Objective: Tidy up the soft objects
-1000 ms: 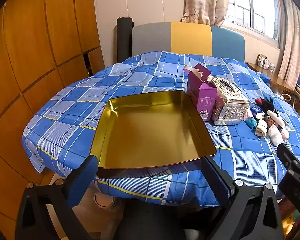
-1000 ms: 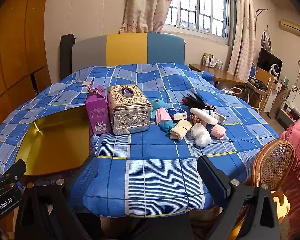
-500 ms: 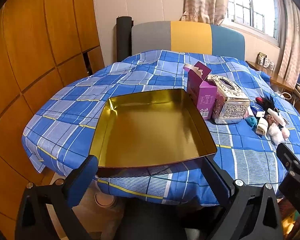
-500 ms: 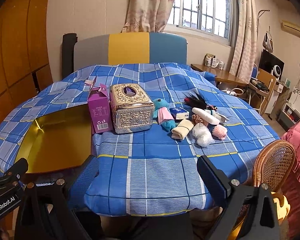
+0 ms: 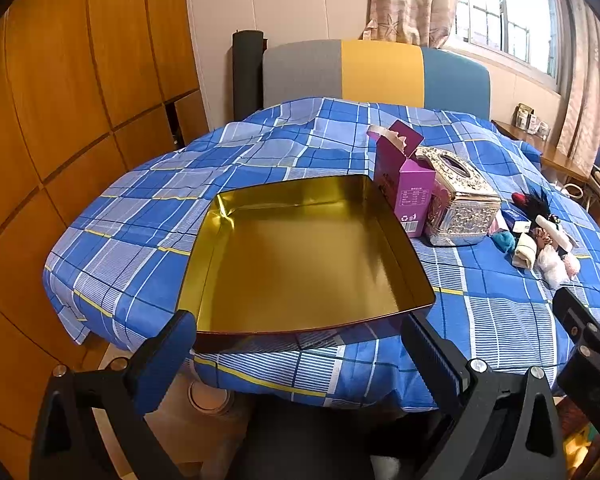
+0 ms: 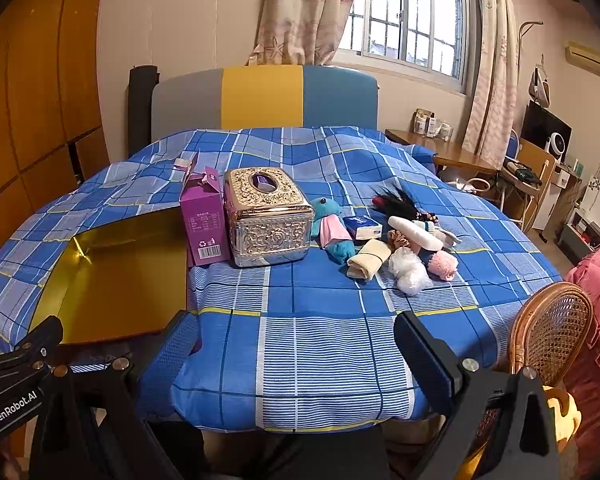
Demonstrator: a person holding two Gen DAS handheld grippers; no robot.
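Observation:
An empty gold tin tray (image 5: 300, 256) (image 6: 116, 280) lies on the blue plaid cloth at the front left. To its right sits a cluster of soft items: a teal plush toy (image 6: 334, 228), a cream rolled cloth (image 6: 368, 259) (image 5: 525, 250), a white fluffy ball (image 6: 408, 270), a pink puff (image 6: 443, 264), a white roll (image 6: 414, 233) and a black feather tuft (image 6: 396, 200). My left gripper (image 5: 300, 344) stands open at the tray's near edge. My right gripper (image 6: 296, 348) stands open over the table's front edge, well short of the soft items. Both hold nothing.
A purple carton (image 6: 204, 224) (image 5: 408, 192) and an ornate silver tissue box (image 6: 268, 216) (image 5: 458, 208) stand between tray and soft items. A small blue tissue pack (image 6: 363, 227) lies among them. A wicker chair back (image 6: 552, 332) rises at the right front edge. A headboard stands behind.
Both cameras have shifted slightly, so the table sits a little higher in each view. Nothing on the table has moved, and both grippers stay open.

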